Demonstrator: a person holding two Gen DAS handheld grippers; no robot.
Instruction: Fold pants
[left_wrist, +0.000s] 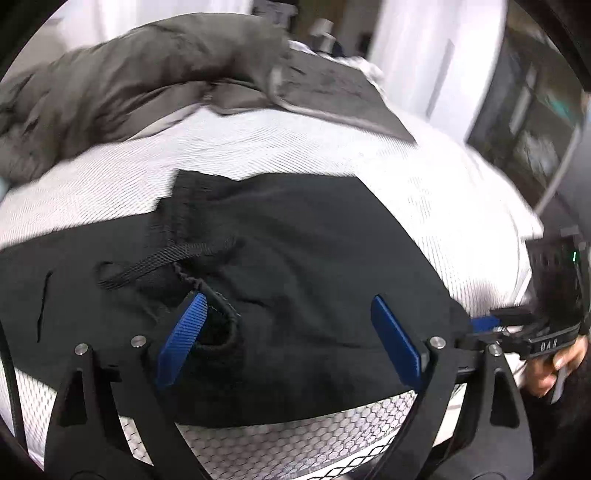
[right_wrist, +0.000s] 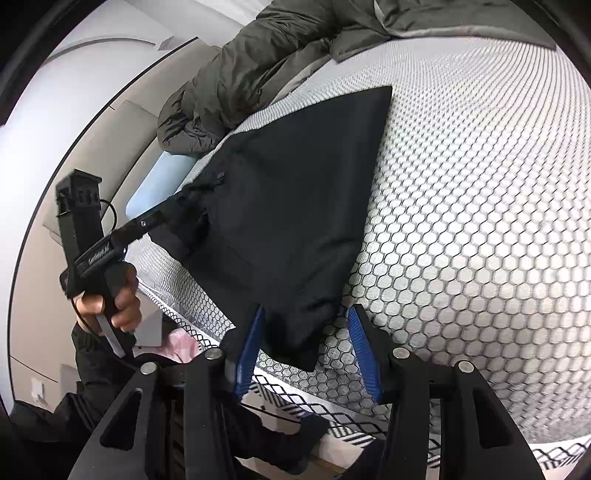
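The black pants (left_wrist: 295, 258) lie folded on a white honeycomb-patterned bed cover; the waistband with its drawstring (left_wrist: 159, 266) faces my left gripper. My left gripper (left_wrist: 288, 332) is open, its blue fingers (left_wrist: 184, 332) resting over the waistband edge. In the right wrist view the pants (right_wrist: 291, 206) form a flat dark panel. My right gripper (right_wrist: 304, 343) is open, its blue fingers (right_wrist: 362, 347) straddling the near corner of the cloth. The left gripper (right_wrist: 159, 218) also shows there, at the pants' left edge.
A grey-green puffy jacket (left_wrist: 129, 81) lies bunched at the far side of the bed, also in the right wrist view (right_wrist: 258, 62). A light blue pillow (right_wrist: 159, 184) sits by the left edge. The mattress edge (right_wrist: 207, 332) runs close to both grippers.
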